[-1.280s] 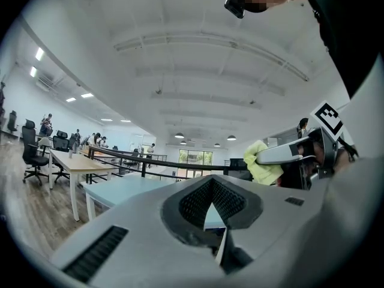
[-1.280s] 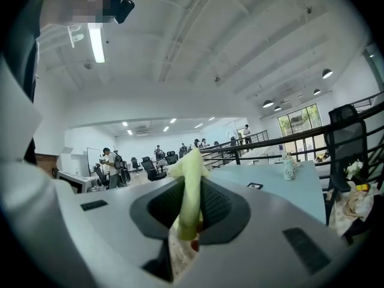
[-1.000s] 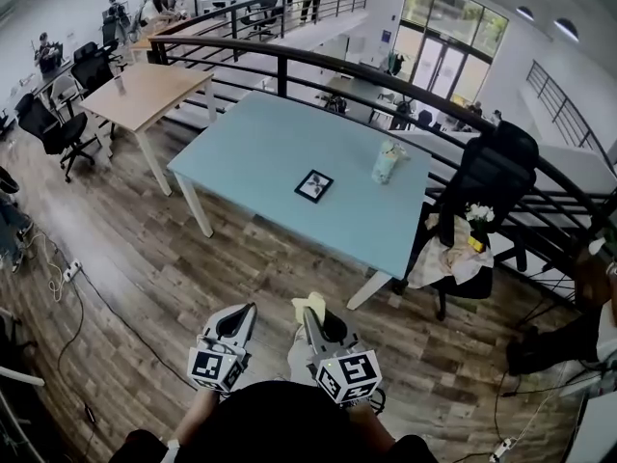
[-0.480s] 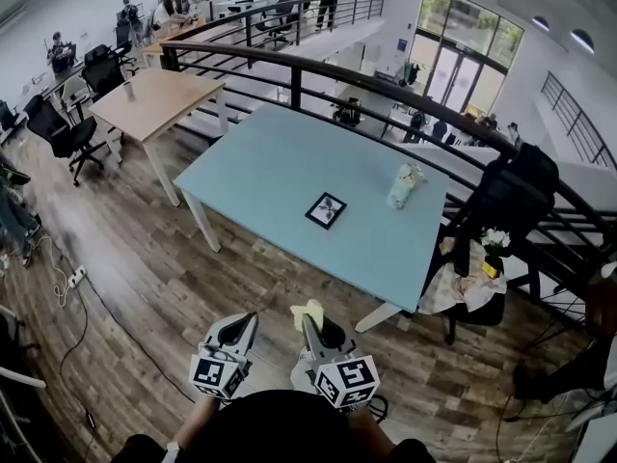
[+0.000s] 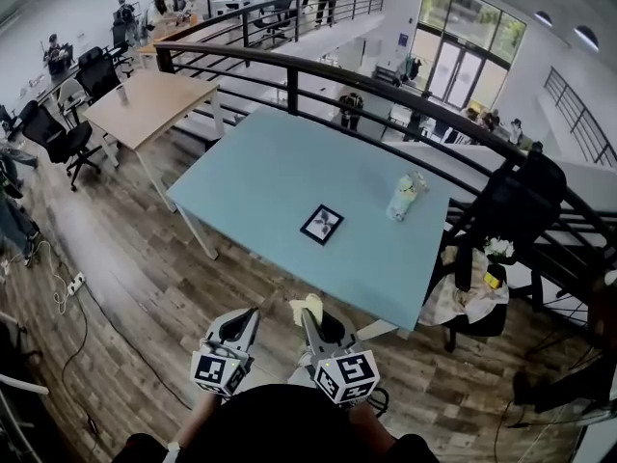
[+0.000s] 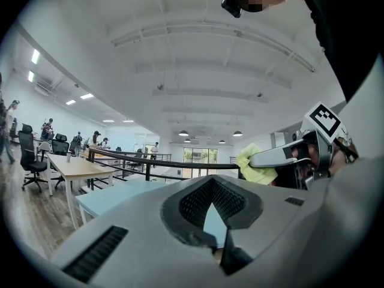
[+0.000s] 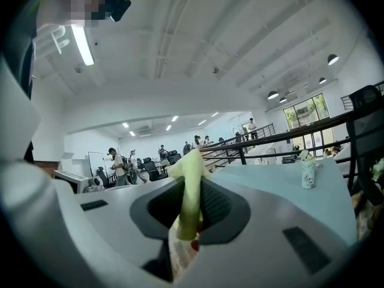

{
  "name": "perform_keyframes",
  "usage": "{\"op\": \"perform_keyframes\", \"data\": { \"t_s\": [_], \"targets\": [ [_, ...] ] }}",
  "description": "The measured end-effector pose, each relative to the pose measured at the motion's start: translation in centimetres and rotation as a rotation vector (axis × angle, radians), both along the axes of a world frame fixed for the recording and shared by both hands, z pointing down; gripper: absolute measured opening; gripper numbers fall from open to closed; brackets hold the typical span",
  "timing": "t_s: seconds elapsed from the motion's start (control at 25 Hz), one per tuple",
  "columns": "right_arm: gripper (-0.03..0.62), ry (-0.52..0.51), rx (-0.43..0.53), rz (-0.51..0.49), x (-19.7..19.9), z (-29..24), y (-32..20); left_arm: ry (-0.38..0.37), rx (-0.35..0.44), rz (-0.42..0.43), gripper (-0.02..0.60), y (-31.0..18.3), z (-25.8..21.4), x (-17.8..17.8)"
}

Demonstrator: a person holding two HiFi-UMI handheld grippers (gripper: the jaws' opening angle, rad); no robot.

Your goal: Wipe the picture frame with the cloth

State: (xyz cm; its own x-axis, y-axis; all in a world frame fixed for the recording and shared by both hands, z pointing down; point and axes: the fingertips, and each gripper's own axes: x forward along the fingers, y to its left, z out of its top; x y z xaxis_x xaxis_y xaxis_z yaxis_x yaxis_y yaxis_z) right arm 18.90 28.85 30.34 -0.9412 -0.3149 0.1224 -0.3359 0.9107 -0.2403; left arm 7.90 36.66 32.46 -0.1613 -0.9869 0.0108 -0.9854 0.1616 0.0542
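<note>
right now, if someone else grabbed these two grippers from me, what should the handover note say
Left gripper: jaws together, holding nothing.
Right gripper: shut on the yellow cloth, which sticks up between its jaws.
Picture frame: lies flat on the light blue table, toward its near edge, well ahead of both grippers. Neither gripper touches it.
Done: the cloth is in hand.
Left: step up to the table, bring the cloth down onto the frame and wipe it. The free left gripper could probably steady the frame.
</note>
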Motion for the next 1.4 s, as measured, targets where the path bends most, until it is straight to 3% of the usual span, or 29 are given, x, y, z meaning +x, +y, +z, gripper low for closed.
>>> {"op": "perform_keyframes", "data": {
  "t_s": [0.56,0.92,1.4],
  "targets": [
    [0.058,-0.028,0.011,-0.002,-2.7,-0.6,-9.9,-0.025,0.022,-0.032,-0.003,-8.8,-0.6,-3.2],
    [0.058,-0.015,-0.005,0.002,-3.8,0.1,-12.7,-0.004,-0.006,-0.030,-0.003,-11.8,0.1,-4.5],
    [0.058,0.014,-0.027,0.127,-5.5,1.5,-18.6,0.029,-0.020,0.106,-0.003,-19.5,1.1,-6.8]
  ]
}}
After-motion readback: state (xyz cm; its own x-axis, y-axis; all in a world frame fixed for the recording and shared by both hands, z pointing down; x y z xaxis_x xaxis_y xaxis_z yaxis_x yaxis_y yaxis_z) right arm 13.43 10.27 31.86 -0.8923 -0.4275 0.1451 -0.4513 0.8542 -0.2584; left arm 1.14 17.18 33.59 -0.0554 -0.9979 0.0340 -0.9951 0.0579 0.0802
